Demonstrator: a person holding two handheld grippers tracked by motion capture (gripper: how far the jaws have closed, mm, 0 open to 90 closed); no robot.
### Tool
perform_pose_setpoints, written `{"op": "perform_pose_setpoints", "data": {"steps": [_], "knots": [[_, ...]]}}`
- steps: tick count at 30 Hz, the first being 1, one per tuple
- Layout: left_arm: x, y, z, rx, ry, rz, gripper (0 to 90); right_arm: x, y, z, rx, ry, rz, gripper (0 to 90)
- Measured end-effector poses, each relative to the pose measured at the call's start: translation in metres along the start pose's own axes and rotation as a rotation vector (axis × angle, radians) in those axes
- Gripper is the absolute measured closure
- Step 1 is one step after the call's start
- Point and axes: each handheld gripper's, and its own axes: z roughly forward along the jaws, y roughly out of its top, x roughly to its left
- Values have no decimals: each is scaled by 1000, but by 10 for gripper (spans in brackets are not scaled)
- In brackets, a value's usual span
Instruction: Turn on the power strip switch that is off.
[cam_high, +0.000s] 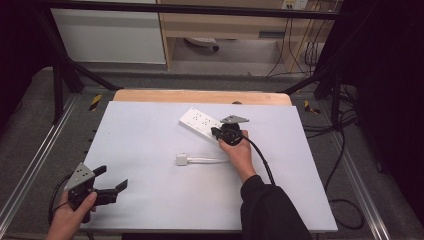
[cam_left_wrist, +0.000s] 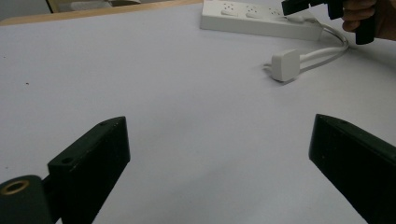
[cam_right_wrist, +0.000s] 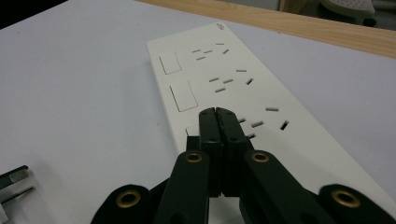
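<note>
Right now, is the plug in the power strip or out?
Out. The plug lies on the table, apart from the power strip; its sockets are bare where visible. The shut right gripper is at the strip's nearest switch.

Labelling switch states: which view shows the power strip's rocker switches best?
The right gripper view: the power strip lies close, its switches and socket slots clear, with the shut right hand-held gripper over the nearest one. The high view shows the strip small; the left gripper view shows its side and sockets far off.
</note>
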Motion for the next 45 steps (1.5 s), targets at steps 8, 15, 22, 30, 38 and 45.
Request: {"op": "perform_pose_setpoints", "data": {"steps": [8, 15, 22, 30, 38, 45], "knots": [[1, 0, 0, 1, 0, 1, 55, 1, -1, 1, 0, -3, -6, 900], [0, 0, 0, 0, 1, 0, 55, 0, -3, 0, -1, -8, -11, 900], [0, 0, 0, 1, 1, 2, 55, 1, -4, 1, -8, -3, -23, 900], [0, 0, 0, 1, -1, 2, 55, 1, -6, 1, -23, -4, -32, 900], [0, 0, 0, 1, 0, 3, 55, 1, -7, 1, -32, -11, -47, 900], [0, 0, 0, 1, 0, 4, 55, 1, -10, 0, -30, -6, -50, 900]]}}
